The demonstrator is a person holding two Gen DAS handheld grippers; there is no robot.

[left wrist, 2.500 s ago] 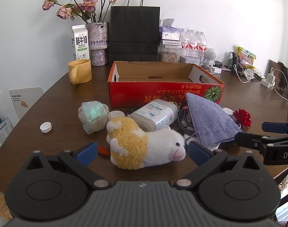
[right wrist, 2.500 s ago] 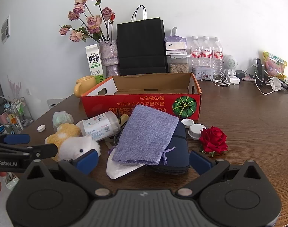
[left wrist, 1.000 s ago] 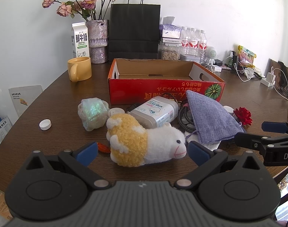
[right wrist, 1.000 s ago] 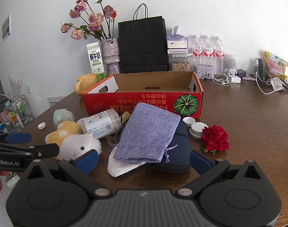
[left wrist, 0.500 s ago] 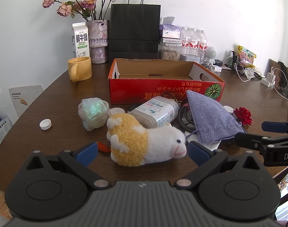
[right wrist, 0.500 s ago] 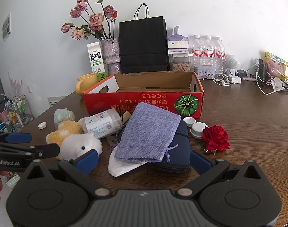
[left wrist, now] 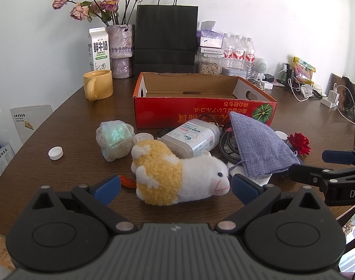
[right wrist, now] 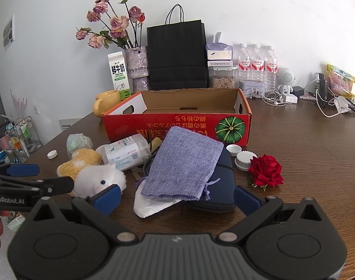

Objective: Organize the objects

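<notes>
left hand-held gripper (left wrist: 175,187): your jaws are wide open with nothing in them, parked low right in front of the plush sheep (left wrist: 177,172), which lies on its side on the bench (left wrist: 72,121).
right hand-held gripper (right wrist: 177,197): same deal, spread wide and empty, lined up on the blue linen pouch (right wrist: 182,165) draped over a dark zip case (right wrist: 221,186).
what changed: honestly almost nothing. Over the last couple of seconds both views only drifted a touch, and nothing on the bench moved.
what that means: you're not started yet, I'd say. The red cardboard box (left wrist: 200,109) behind the pile sits empty.
closest other stuff: wipes tub (left wrist: 191,137), red rose (right wrist: 266,170), loose caps.
</notes>
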